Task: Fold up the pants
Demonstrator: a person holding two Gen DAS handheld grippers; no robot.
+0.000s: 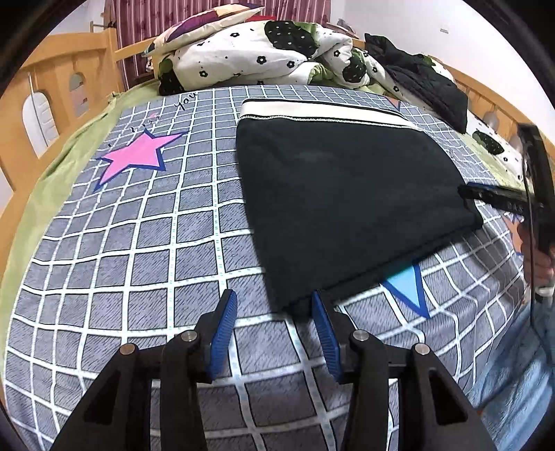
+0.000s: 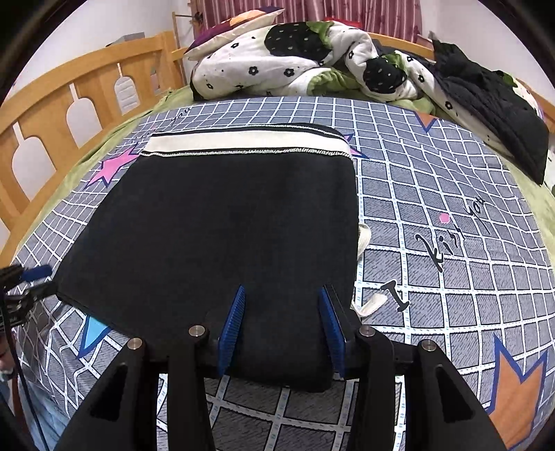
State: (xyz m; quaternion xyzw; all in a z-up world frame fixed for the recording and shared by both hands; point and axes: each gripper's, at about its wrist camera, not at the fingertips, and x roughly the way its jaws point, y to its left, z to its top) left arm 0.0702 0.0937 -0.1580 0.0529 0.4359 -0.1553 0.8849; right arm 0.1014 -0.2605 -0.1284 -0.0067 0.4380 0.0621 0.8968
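Observation:
The black pants (image 1: pixel 347 194) lie folded flat on the checked bed sheet (image 1: pixel 138 243), with a cream waistband (image 1: pixel 319 111) at the far edge. My left gripper (image 1: pixel 274 301) is open, just off the near left corner of the pants. My right gripper (image 2: pixel 282 298) is open over the near right part of the pants (image 2: pixel 222 229), with cloth between and under its fingers. The right gripper also shows in the left wrist view (image 1: pixel 499 197) at the pants' right edge. A cream drawstring (image 2: pixel 369 301) sticks out from the right side.
A crumpled flowered quilt (image 2: pixel 295 66) and a pillow (image 2: pixel 236 24) lie at the head of the bed. A dark jacket (image 2: pixel 492 114) lies at the far right. A wooden bed rail (image 2: pixel 69 104) runs along the left side. The other gripper (image 2: pixel 24 284) is at the left edge.

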